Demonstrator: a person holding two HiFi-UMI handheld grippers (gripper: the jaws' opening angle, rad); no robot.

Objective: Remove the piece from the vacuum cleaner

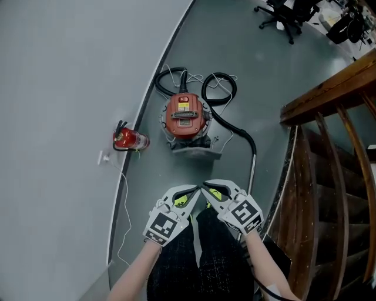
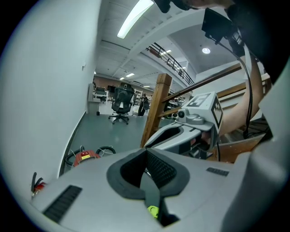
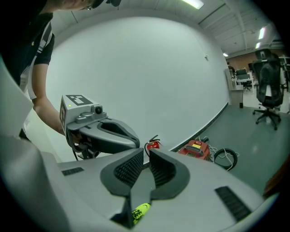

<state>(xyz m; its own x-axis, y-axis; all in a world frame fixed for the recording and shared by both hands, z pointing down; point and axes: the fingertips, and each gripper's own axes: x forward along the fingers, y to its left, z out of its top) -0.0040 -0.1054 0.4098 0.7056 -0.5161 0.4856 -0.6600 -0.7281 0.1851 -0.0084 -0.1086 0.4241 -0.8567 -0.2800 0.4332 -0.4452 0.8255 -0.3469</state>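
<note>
The left gripper [image 1: 196,190] was seen clenched and empty, the right gripper [image 1: 205,186] parted a crack, nothing grasped. The red vacuum cleaner [image 1: 187,116] was found farther off beside the curved wall [image 1: 70,76], well apart from both.

A pale wall [image 1: 59,88] sweeps round in a long curve on the left and meets a smooth grey floor [image 1: 252,88] along a thin light skirting line. On the right stands a wooden staircase [image 1: 335,176] with a slanting handrail and curved balusters. At the far end there's a black office chair [image 1: 286,14] on castors (more desks and chairs beyond, too small to make out). Overhead, a long strip light [image 2: 135,17] glows on the white ceiling, and a dark railing [image 2: 168,58] runs along an upper gallery
</note>
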